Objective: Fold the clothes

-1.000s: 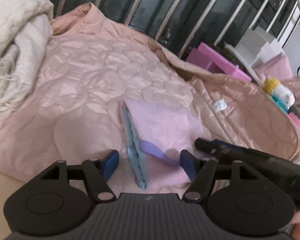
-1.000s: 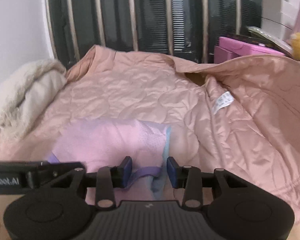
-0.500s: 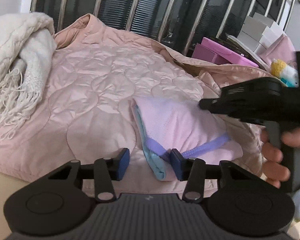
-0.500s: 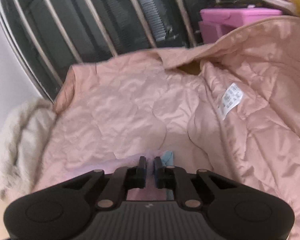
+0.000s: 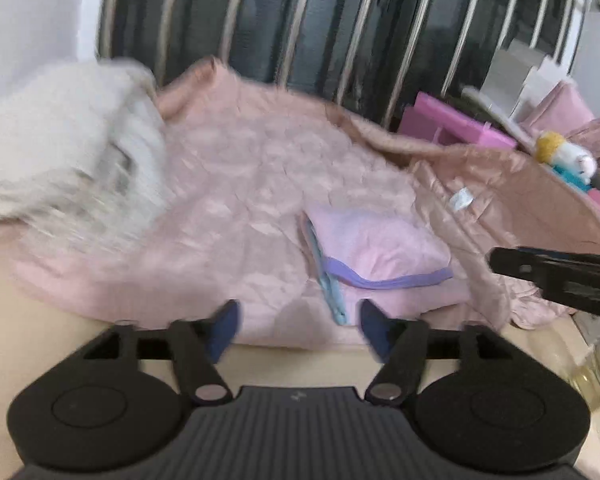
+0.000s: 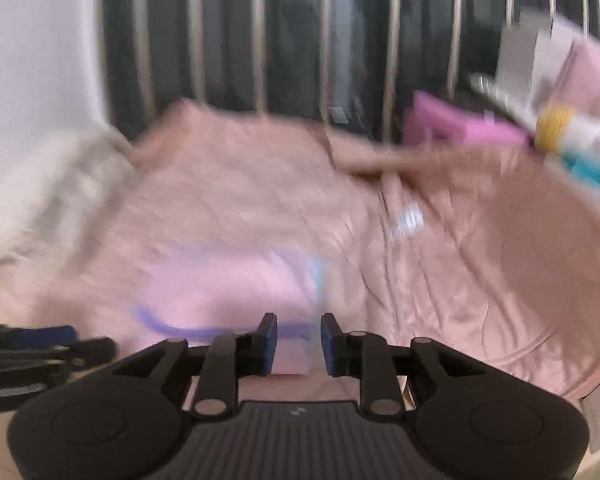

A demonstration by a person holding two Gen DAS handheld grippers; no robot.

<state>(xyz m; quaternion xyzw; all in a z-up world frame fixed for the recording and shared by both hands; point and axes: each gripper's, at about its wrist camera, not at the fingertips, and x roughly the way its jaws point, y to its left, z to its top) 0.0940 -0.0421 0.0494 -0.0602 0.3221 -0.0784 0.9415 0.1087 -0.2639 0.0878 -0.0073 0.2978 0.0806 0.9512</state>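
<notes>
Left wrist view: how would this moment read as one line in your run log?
task: fold clothes | left gripper: open, empty | right gripper: open, empty | folded pink garment: lying on quilted pink jacket | image: motion-blurred

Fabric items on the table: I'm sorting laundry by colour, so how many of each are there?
Pink: 2, the quilted jacket and the small folded garment lying on it.
Cream: 1, the fringed scarf.
Total: 3.

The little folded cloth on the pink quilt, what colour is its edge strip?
Purple, on the light pink folded cloth. Its strip shows best in the left wrist view.
</notes>
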